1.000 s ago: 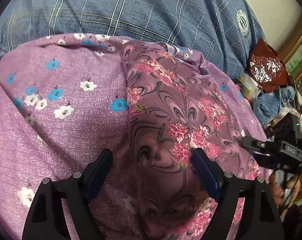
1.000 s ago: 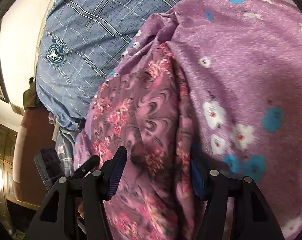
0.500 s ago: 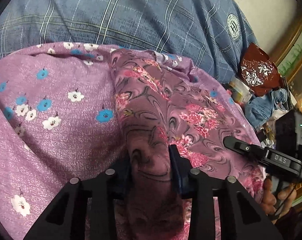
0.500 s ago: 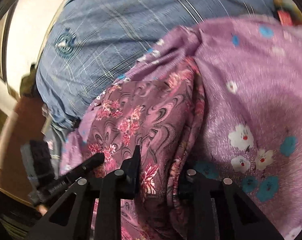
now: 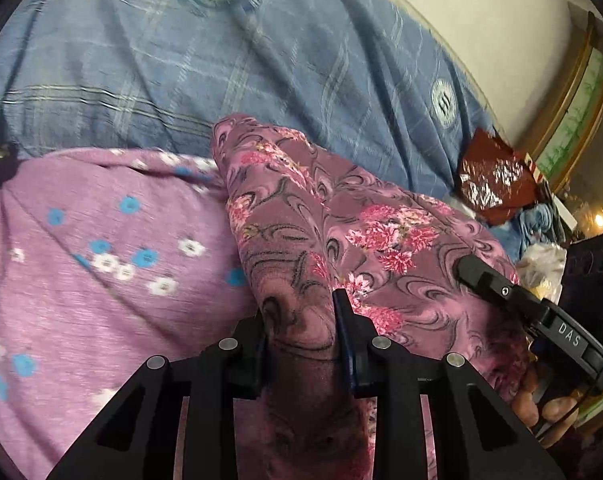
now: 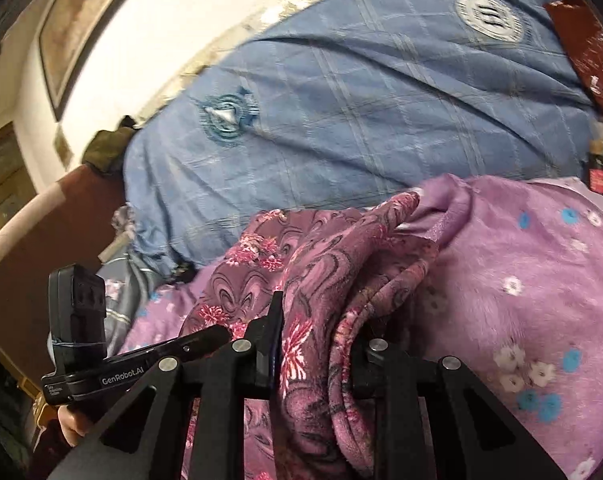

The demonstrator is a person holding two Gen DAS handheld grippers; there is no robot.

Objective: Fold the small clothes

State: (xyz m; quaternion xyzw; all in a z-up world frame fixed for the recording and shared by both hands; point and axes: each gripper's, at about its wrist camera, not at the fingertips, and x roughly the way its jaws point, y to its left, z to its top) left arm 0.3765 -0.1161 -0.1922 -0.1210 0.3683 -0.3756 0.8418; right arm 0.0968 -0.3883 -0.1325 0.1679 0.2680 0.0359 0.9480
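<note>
A small mauve garment with pink flowers and dark swirls [image 5: 333, 216] lies over a purple blanket with blue and white flowers [image 5: 101, 256]. My left gripper [image 5: 301, 328] is shut on the garment's near edge. My right gripper [image 6: 317, 340] is shut on another bunched part of the same garment [image 6: 325, 264], which is raised off the blanket. In the left wrist view the right gripper's black body [image 5: 533, 312] shows at the right edge. In the right wrist view the left gripper's body [image 6: 101, 376] shows at the lower left.
A blue checked bedspread with round emblems [image 5: 261, 60] covers the bed behind. A dark red shiny packet [image 5: 493, 180] and clutter lie at the right. A cream wall [image 6: 181, 32] and a brown headboard [image 6: 29, 240] stand at the left.
Both grippers went from open to shut on the garment's edge. They have since lifted it, so the cloth bunches up and more bedspread shows behind.
</note>
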